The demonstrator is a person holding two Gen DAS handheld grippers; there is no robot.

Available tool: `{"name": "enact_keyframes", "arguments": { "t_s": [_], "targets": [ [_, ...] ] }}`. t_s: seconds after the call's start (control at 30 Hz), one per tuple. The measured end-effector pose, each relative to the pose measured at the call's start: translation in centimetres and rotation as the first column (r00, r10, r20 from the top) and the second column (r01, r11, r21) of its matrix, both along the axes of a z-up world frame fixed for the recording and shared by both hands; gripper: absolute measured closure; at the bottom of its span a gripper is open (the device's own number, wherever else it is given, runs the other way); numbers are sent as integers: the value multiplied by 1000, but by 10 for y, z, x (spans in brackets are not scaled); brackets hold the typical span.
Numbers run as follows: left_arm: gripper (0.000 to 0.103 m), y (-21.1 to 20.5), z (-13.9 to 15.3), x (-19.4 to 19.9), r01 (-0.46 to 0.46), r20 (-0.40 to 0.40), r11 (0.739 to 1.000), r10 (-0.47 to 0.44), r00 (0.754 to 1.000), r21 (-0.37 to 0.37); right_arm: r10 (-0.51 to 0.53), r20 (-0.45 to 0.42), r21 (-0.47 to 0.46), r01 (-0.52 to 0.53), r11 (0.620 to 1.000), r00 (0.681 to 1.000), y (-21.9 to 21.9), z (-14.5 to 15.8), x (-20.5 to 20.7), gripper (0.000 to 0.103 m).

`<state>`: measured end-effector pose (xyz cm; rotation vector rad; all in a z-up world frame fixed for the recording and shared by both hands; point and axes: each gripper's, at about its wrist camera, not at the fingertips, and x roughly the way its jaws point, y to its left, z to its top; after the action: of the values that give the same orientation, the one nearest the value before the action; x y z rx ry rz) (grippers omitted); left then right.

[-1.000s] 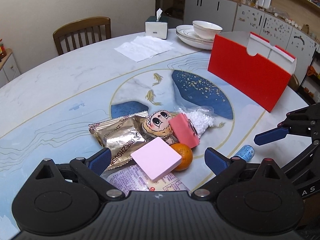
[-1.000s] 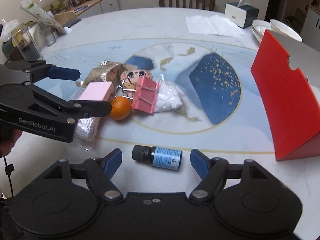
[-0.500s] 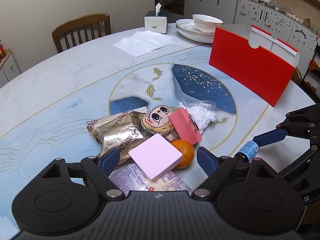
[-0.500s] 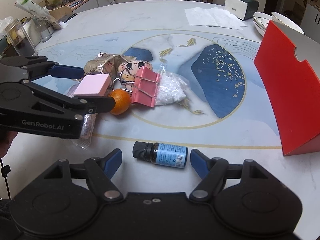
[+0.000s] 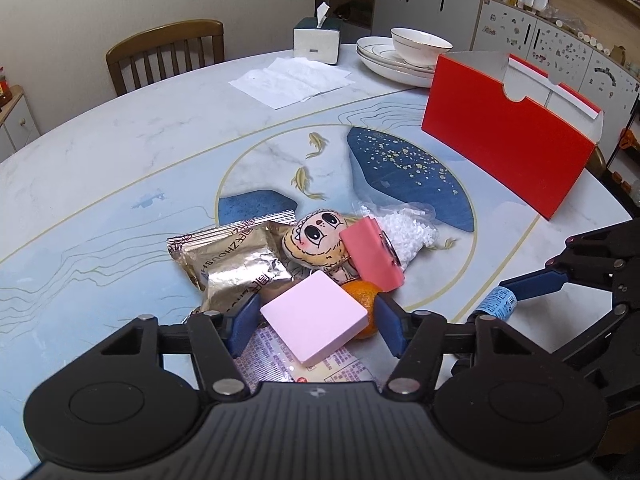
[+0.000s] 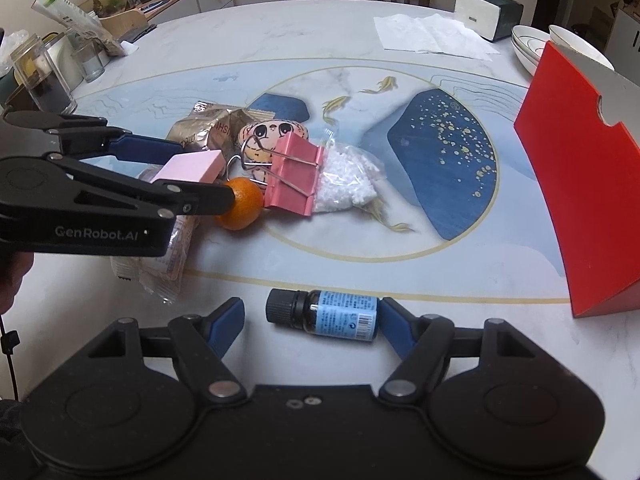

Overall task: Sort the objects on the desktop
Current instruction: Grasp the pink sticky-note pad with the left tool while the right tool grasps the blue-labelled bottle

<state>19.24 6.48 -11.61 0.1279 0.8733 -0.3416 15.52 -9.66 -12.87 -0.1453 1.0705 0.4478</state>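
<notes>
My right gripper (image 6: 311, 322) is spread wide around one small bottle (image 6: 324, 315) lying on the table (image 6: 320, 40), long axis crosswise, black cap pointing left, base touching my right finger. My left gripper (image 5: 318, 320), also apart, flanks one pink pad (image 5: 314, 322) beside one orange (image 6: 240, 208), one pink binder clip (image 6: 296, 178), and one red box (image 6: 580, 200) farther right.

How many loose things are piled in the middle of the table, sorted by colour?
Pink: 2, sticky-note pad and binder clip
Orange: 1, tangerine
Gold: 1, snack packet
White: 1, bag of beads
Blue-labelled: 1, small bottle
Beige: 1, doll
Clear printed: 1, wrapper
Total: 8
</notes>
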Motion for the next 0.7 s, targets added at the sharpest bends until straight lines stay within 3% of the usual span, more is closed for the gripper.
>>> {"name": "enact_keyframes", "arguments": {
  "t_s": [0.1, 0.17, 0.7],
  "targets": [
    [46, 0, 1, 0, -7, -2, 1000, 7, 1000, -7, -3, 0, 1, 3, 1000, 1000, -1, 0, 1, 34],
    [46, 1, 1, 0, -14, -4, 1000, 13, 1000, -10, -9, -5, -3, 9, 1000, 1000, -2, -1, 2, 43],
    [46, 2, 9, -4, -50, -4, 998, 50, 999, -24, -21, 15, 28, 20, 999, 1000, -19, 7, 1, 43]
  ]
}}
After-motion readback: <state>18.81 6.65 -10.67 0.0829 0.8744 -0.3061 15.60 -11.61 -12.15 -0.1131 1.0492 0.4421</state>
